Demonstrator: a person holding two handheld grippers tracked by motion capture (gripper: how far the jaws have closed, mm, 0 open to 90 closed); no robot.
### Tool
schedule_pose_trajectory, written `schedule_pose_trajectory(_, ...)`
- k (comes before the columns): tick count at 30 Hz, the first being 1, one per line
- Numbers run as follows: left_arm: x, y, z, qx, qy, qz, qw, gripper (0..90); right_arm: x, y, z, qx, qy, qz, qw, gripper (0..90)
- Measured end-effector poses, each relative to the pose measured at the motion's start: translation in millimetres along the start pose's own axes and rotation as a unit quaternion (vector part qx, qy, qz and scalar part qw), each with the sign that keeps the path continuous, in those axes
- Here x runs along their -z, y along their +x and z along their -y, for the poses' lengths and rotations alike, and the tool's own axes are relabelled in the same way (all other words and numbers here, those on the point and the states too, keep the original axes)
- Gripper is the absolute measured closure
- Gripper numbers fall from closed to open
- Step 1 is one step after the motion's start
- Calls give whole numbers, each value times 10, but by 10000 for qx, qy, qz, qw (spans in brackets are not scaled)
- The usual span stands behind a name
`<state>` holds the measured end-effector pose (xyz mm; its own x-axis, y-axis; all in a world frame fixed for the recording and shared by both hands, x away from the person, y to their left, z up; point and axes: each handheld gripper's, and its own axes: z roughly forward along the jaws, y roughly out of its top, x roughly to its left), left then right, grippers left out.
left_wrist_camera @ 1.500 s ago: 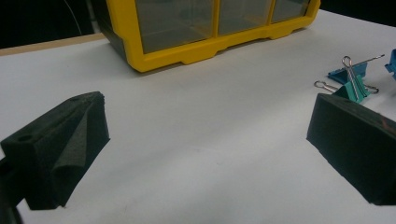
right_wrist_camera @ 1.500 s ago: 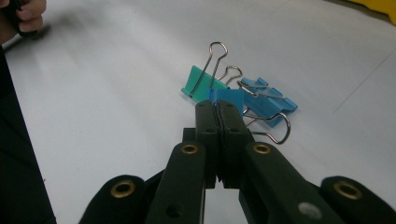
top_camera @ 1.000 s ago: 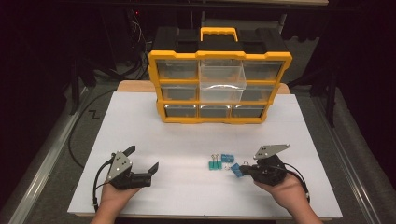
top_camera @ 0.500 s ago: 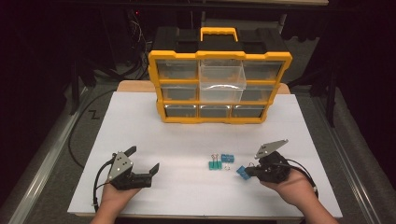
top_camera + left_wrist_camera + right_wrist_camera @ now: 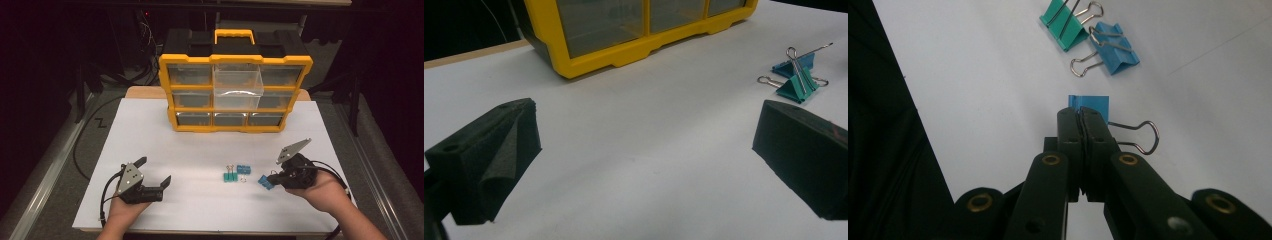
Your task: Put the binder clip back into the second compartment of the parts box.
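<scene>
My right gripper [image 5: 274,178] [image 5: 1080,116] is shut on a blue binder clip [image 5: 265,182] [image 5: 1091,105], held just over the white table at the right front. Two more binder clips lie left of it: a green one [image 5: 229,177] [image 5: 1064,25] and a blue one [image 5: 243,169] [image 5: 1115,56], touching each other in the right gripper view. My left gripper [image 5: 153,171] rests at the left front, open, with nothing between its black pads [image 5: 504,145]. The green clip [image 5: 798,86] lies ahead of it to the right.
A yellow drawer cabinet [image 5: 235,95] [image 5: 634,30] stands at the back middle of the white table [image 5: 200,150], its clear centre drawer [image 5: 238,85] pulled out. Cables trail off the table's left side. Dark floor surrounds the table.
My right gripper has drawn to the right, away from the two lying clips, carrying the blue clip. The left gripper has stayed still.
</scene>
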<state>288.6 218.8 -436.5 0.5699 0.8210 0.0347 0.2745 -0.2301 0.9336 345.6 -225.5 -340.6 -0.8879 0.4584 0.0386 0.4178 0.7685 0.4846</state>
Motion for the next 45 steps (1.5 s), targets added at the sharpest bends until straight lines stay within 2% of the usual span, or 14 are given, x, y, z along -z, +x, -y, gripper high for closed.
schedule_pose_trajectory(9,1,-1,0,-17,-6,49,10000,2,230,-40,-205,42,-6,-66,10000,900)
schedule_pose_trajectory(19,2,-11,0,-56,-37,142,9999,2,481,-87,-474,208,80,-169,9996,900)
schedule_pose_trajectory(22,5,-12,0,-47,-56,158,9998,2,603,-82,-609,308,120,-186,9993,900)
schedule_pose_trajectory(38,17,-3,-3,-19,-86,193,9998,2,960,-67,-1072,608,308,-144,9976,900)
schedule_pose_trajectory(45,22,0,-4,-19,-105,212,9997,2,1179,-77,-1262,656,220,-124,9975,900)
